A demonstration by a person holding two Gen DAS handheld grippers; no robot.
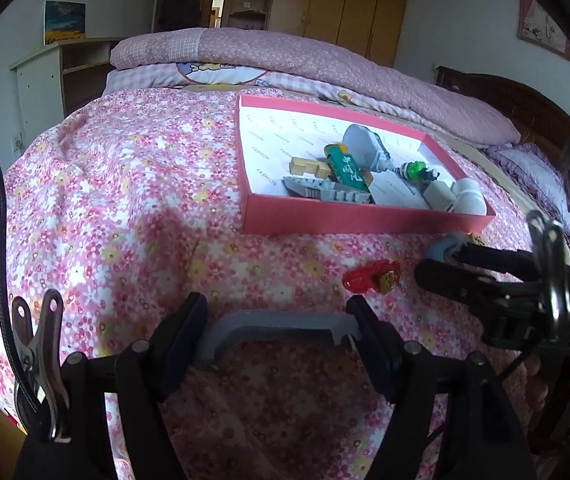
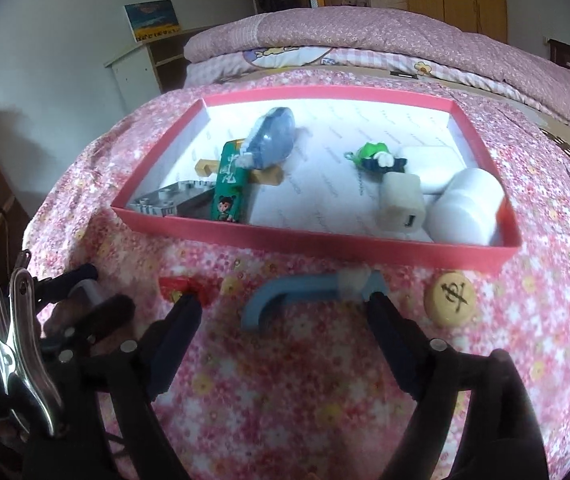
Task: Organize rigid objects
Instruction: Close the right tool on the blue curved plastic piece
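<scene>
My left gripper is shut on a grey U-shaped bracket, which spans the gap between both pads just above the floral bedcover. In the right wrist view, my right gripper stands open over a blue C-shaped bracket lying on the cover. Its right fingertip is at the bracket's far end, and its left fingertip is by a red toy. The pink box just beyond holds a grey block plate, a green bar, a white charger cube and other small items.
A round wooden chess piece lies on the cover right of the blue bracket, in front of the box. The red toy lies between the two grippers. Folded pink quilts lie behind the box, and the bed edge drops away on the left.
</scene>
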